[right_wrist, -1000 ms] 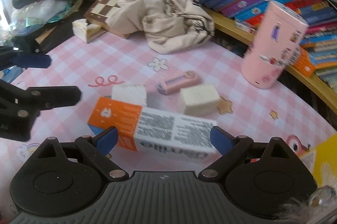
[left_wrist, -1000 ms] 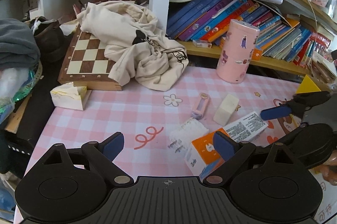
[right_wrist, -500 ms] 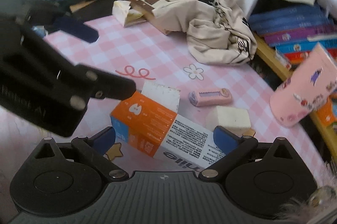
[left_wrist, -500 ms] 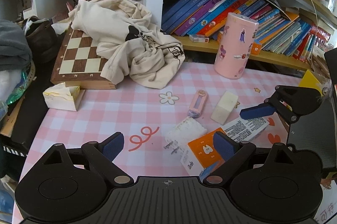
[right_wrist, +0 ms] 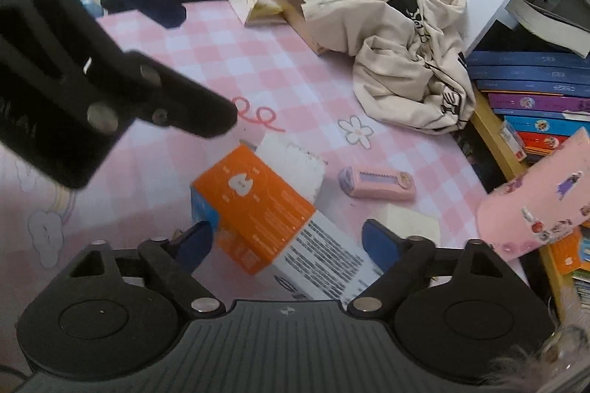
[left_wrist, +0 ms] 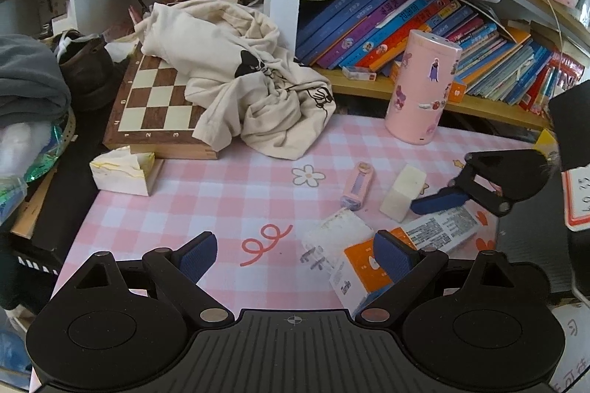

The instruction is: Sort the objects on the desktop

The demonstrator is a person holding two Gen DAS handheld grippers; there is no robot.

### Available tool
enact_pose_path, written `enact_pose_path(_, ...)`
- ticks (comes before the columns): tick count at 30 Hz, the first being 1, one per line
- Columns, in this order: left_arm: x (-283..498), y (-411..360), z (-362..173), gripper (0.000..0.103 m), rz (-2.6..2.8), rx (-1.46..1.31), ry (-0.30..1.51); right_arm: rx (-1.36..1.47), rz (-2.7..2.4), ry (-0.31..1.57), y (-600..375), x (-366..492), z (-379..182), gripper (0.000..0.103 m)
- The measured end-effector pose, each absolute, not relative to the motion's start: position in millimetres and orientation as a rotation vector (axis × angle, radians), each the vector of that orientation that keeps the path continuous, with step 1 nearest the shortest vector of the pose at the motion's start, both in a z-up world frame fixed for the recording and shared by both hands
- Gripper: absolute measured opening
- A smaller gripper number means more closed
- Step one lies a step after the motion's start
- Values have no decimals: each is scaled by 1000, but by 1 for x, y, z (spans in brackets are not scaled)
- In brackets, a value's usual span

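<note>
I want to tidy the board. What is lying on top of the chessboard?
A crumpled cream cloth bag lies over the right and back part of the chessboard. Only the left squares show. Whether anything is under the cloth cannot be seen.

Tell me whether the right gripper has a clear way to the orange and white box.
Probably yes: the right gripper is open, with the orange and white box lying between its fingers and nothing between them. The left gripper hovers close beside it.

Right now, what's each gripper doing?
Left gripper: open, holding nothing.
Right gripper: open, straddling the orange box, not clamped.
</note>
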State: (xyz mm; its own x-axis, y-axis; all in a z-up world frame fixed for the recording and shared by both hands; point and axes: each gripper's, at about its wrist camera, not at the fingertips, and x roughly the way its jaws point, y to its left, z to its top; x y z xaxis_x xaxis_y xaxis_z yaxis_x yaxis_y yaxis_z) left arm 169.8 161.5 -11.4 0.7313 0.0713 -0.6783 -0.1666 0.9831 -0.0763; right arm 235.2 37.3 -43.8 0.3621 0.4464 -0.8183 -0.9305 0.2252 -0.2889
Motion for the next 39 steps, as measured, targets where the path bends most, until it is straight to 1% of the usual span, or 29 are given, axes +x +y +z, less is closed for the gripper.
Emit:
enact_pose_path(1,170,161,-12,94,131,-135,741,-892,1043,669,34,233,-43,70)
enact_pose_path(2,170,161,-13,94,130,-135,743,-900,1033,671,31,231,-41,67)
enact_pose_path(4,172,160,-14,94,124,-132,748,-895,1018,681,21,227,-39,58)
enact_pose_path(7,175,156,-18,94,106,-115,755,-861,996,714,5,220,-34,49)
enact_pose_path(12,186,146,-23,91,67,-59,750,-775,934,805,-25,212,-27,43)
enact_pose_path(20,209,132,-41,90,30,10,771,-670,798,878,-56,200,-25,42)
enact_pose_path(23,218,128,-49,87,27,33,784,-638,772,887,-60,199,-25,43)
enact_pose_path(25,225,126,-55,82,29,45,793,-619,763,896,-60,201,-25,44)
enact_pose_path(30,238,125,-68,77,30,60,817,-589,754,911,-58,205,-27,45)
enact_pose_path(32,241,124,-71,73,22,58,830,-585,758,914,-57,207,-29,46)
enact_pose_path(34,242,124,-75,66,13,53,846,-579,766,923,-55,211,-31,46)
enact_pose_path(39,244,125,-77,66,13,39,854,-571,793,943,-49,219,-36,46)
